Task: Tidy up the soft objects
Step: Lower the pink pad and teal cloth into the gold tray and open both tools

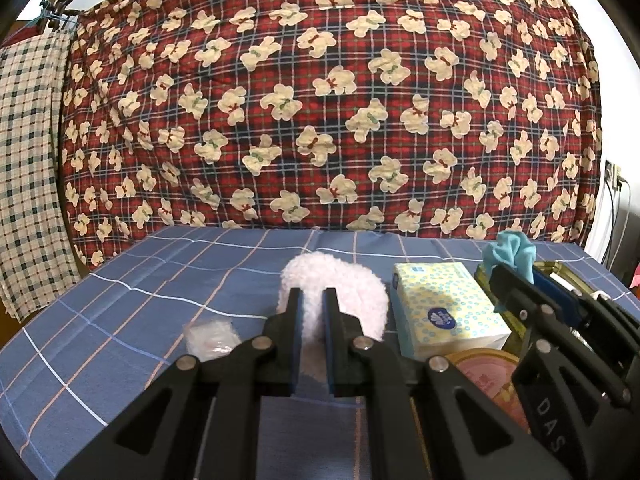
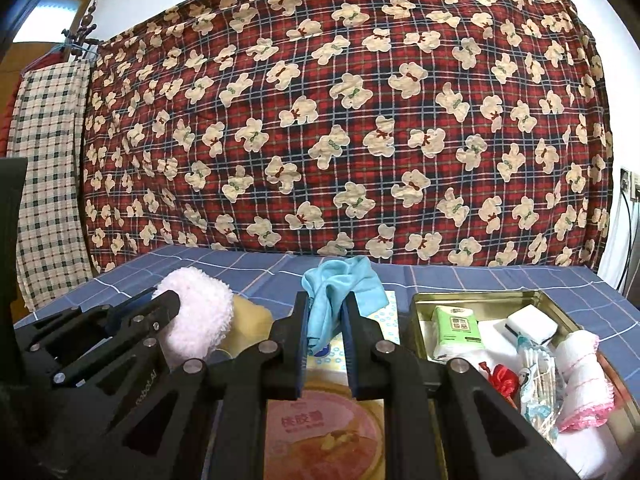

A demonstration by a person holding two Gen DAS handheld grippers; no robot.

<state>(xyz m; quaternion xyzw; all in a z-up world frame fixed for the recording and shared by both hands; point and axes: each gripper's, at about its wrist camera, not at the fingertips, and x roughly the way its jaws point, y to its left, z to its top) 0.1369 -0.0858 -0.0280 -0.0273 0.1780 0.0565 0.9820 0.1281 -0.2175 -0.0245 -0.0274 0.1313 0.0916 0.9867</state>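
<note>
My left gripper [image 1: 313,298] is clamped on the pink fluffy pad [image 1: 336,300], lifted above the blue checked cloth [image 1: 120,300]. My right gripper [image 2: 326,306] pinches the turquoise cloth [image 2: 340,284], which bunches above the fingertips. Beneath it lie the tissue pack [image 1: 448,308] and a round pink lid [image 2: 324,436]. To the right stands the gold tin [image 2: 476,298], already holding a green tissue packet [image 2: 456,328], a white sponge [image 2: 532,326], cotton swabs [image 2: 536,376] and a rolled white towel [image 2: 580,372]. Step in hand, as I judge it: carrying both soft items. The next move calls for swinging right over the tin and releasing low, where room remains.
</note>
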